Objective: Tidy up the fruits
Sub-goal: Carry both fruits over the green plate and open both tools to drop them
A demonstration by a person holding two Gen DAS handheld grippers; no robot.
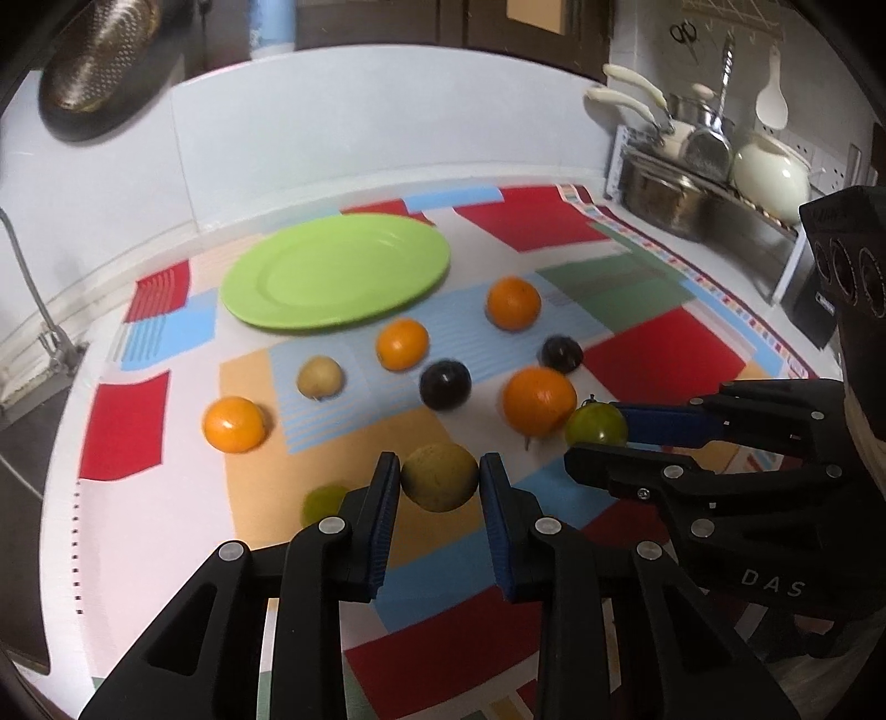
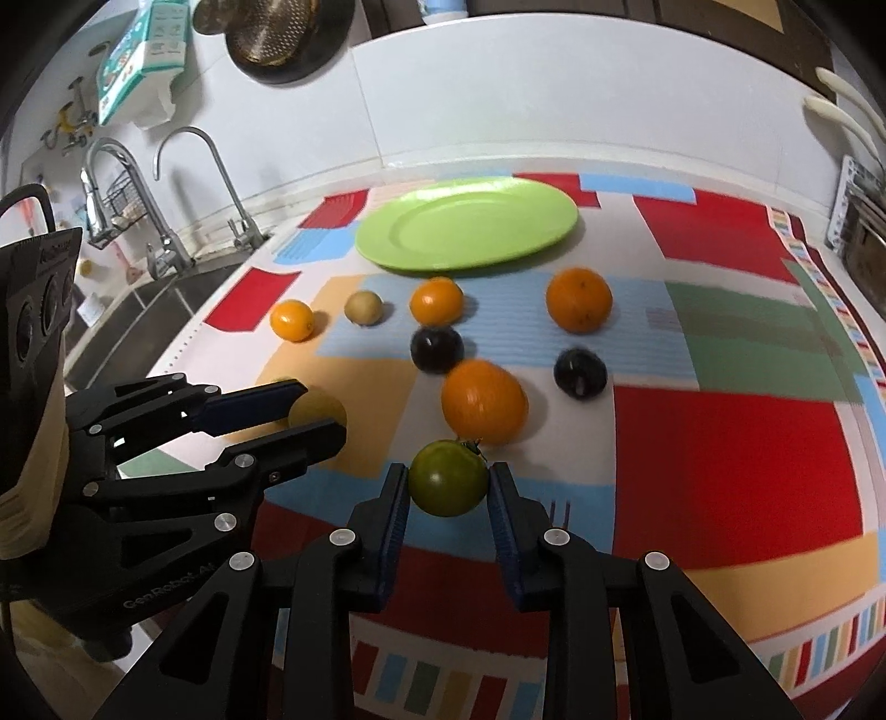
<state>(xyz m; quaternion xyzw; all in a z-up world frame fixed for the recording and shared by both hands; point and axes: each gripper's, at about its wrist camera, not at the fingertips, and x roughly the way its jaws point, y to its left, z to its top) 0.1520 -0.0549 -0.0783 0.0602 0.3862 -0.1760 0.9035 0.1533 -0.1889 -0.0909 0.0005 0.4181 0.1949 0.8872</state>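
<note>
Right wrist view: green tomato (image 2: 448, 477) between right gripper (image 2: 449, 487) fingers (image 2: 396, 501), stem up-right.

We see only part of a small green fruit (image 1: 324, 501) at lower left of the left wrist view, behind the left hand-held gripper (image 1: 440, 482). In the right wrist view that gripper (image 2: 310, 410) covers much of the yellowish fruit (image 2: 315, 407). The pan (image 2: 277, 33) at top is cropped, and the far fruits are motion-blurred
</note>
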